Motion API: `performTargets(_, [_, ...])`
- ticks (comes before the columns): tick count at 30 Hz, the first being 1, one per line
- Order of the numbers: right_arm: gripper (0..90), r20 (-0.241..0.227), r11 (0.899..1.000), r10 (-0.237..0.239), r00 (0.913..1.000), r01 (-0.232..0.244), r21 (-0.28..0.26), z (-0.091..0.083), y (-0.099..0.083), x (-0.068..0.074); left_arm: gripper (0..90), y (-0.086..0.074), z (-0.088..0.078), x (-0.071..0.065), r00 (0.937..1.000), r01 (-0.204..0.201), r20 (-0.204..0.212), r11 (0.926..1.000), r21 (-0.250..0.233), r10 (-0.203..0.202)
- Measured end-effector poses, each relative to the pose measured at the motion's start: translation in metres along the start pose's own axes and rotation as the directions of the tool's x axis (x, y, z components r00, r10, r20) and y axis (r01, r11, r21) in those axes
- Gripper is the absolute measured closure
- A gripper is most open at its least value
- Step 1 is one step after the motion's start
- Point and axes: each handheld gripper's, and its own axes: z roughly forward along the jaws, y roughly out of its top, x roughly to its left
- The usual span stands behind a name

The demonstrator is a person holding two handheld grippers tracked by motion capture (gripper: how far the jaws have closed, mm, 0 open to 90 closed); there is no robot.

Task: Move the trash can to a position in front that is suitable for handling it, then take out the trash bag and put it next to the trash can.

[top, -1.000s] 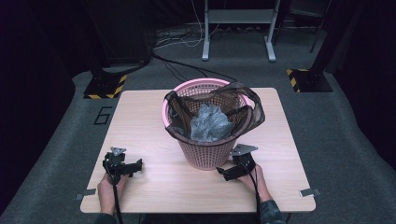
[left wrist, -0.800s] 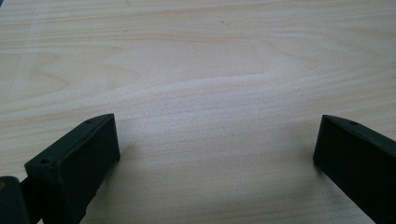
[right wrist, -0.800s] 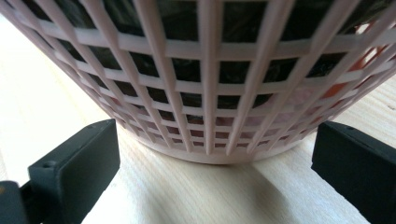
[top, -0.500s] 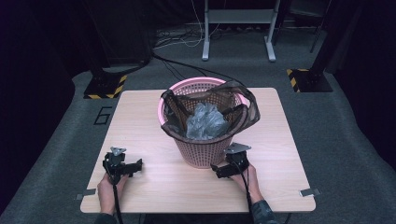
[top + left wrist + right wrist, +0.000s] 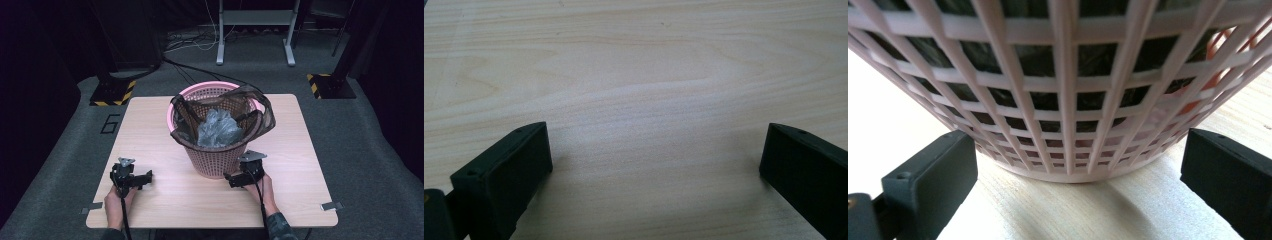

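Note:
A pink lattice basket stands in the middle of the wooden table. A dark translucent bag lines it loosely and hangs over the rim, with crumpled grey plastic inside. My right gripper rests open on the table at the basket's near right base; its jaws frame the basket wall. At the front left my left gripper lies open on the bare wood, nothing between its jaws.
The table's front edge carries two small grey tabs. Behind the table, on the dark carpet, stand a metal frame, floor cables and yellow-black striped feet. A "6" is marked left of the table.
My right gripper has slid left along the table toward the basket's base. The bag over the basket has shifted slightly. The left gripper has not moved.

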Motion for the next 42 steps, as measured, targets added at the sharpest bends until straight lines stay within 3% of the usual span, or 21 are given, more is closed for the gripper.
performTargets(17, [0.9,0.005,1.0,0.003,1.0,-0.003,0.018,0.003,0.004,0.004,0.1,0.0,0.0,0.0,1.0,0.001,0.0,1.0,0.0,-0.001])
performTargets(21, [0.8,-0.006,0.998,0.029,0.9996,-0.028,0.048,-0.005,-0.004,-0.002,0.1,0.0,0.0,0.0,1.0,0.001,0.0,1.0,0.0,-0.001])
performTargets(22, [1.4,-0.008,0.998,0.053,0.9985,-0.053,0.046,-0.011,-0.008,-0.006,0.1,0.0,0.0,0.0,1.0,0.001,0.0,1.0,0.0,-0.001])
performTargets(27, [2.5,0.012,0.997,0.074,0.9972,-0.074,0.034,-0.024,-0.015,-0.015,0.1,0.0,0.0,0.0,1.0,0.001,0.0,1.0,0.0,-0.001])
performTargets(42, [4.2,0.034,0.995,0.086,0.9958,-0.087,0.049,-0.056,-0.015,-0.031,0.0,0.0,0.0,0.0,1.0,-0.004,0.007,1.0,0.002,0.004])
